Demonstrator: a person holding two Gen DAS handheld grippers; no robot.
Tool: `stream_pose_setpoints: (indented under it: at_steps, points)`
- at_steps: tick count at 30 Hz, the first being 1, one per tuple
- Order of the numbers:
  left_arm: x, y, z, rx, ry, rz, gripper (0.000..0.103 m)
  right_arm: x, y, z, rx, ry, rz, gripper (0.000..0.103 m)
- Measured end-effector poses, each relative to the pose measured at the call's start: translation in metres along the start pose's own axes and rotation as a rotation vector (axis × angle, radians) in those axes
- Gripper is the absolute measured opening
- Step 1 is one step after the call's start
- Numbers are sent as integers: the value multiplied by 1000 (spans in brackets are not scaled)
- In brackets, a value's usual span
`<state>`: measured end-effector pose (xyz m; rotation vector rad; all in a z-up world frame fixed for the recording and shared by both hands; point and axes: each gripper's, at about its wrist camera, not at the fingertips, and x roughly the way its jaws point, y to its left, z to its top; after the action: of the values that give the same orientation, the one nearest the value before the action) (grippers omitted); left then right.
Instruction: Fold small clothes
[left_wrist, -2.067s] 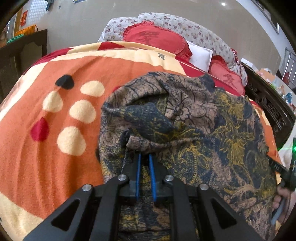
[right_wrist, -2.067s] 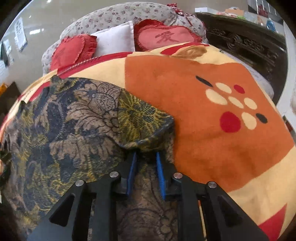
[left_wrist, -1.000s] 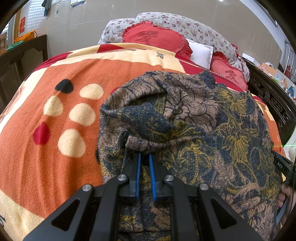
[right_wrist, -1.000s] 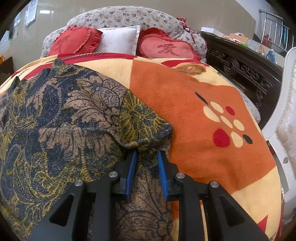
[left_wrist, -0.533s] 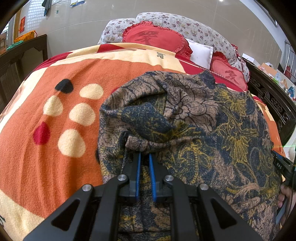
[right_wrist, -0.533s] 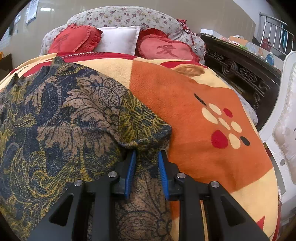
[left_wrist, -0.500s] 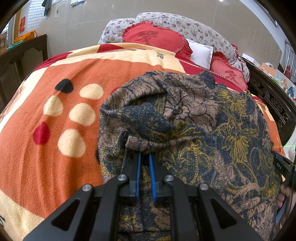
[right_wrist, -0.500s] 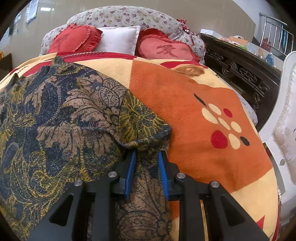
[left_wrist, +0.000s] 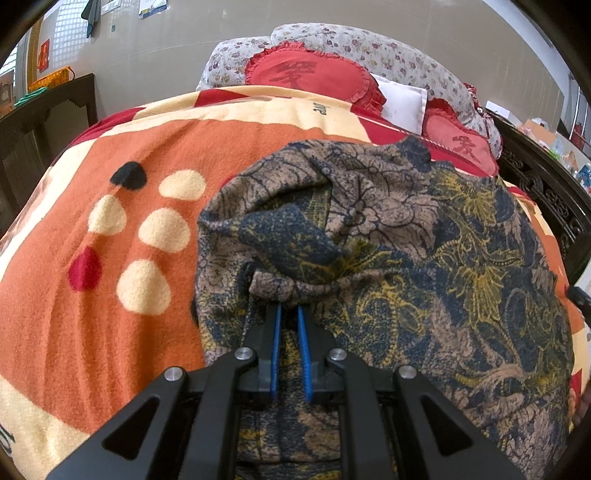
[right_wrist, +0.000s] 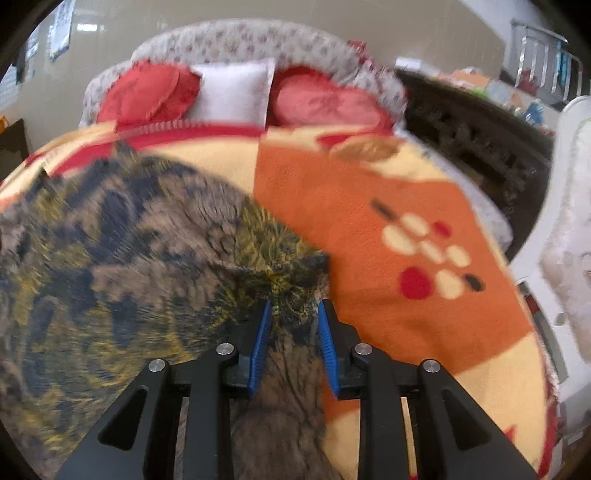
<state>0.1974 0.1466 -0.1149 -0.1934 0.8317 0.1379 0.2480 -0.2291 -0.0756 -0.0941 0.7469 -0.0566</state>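
Observation:
A brown, navy and yellow floral garment (left_wrist: 424, 240) lies spread on the orange blanket (left_wrist: 92, 314) of a bed. My left gripper (left_wrist: 288, 308) is shut on a bunched fold at the garment's left side, with the cloth puckered over its blue pads. In the blurred right wrist view the same garment (right_wrist: 129, 258) fills the left half. Its folded-over right corner lies just ahead of my right gripper (right_wrist: 294, 302). That gripper is open, its pads apart, and the cloth below shows in the gap between them.
Red round cushions and a white pillow (right_wrist: 232, 92) lean on the floral headboard (left_wrist: 406, 62). A dark carved bed frame (right_wrist: 480, 147) runs along the right, with a white chair (right_wrist: 565, 258) beyond it. A dark cabinet (left_wrist: 37, 125) stands at the left. Bare blanket (right_wrist: 369, 221) lies right of the garment.
My right gripper has lifted and drawn back. Its tips now show clear of the folded corner, and its pads stand slightly wider. The left gripper and its fold are unchanged.

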Motion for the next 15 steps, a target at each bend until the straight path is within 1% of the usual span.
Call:
stream_pose_setpoints:
  at_steps: [2,3,5,7,9,15]
  points:
    - [0,0,0,1,0,1,9,-23,11,-5,-9,-24,85,42]
    - [0,0,0,3,0,3,9,-31,22,-12,-32,-7,138,42]
    - [0,-1,0,3,0,4,9,-40,40,-28,-83,35,199,42]
    - [0,-1,0,3,0,4,9,-39,52,-43,-109,80,220,42]
    - [0,-1,0,4,-1,5,9,-31,60,-58,-130,107,208,42]
    - [0,-1,0,3,0,4,9,-26,58,-57,-111,108,210,45]
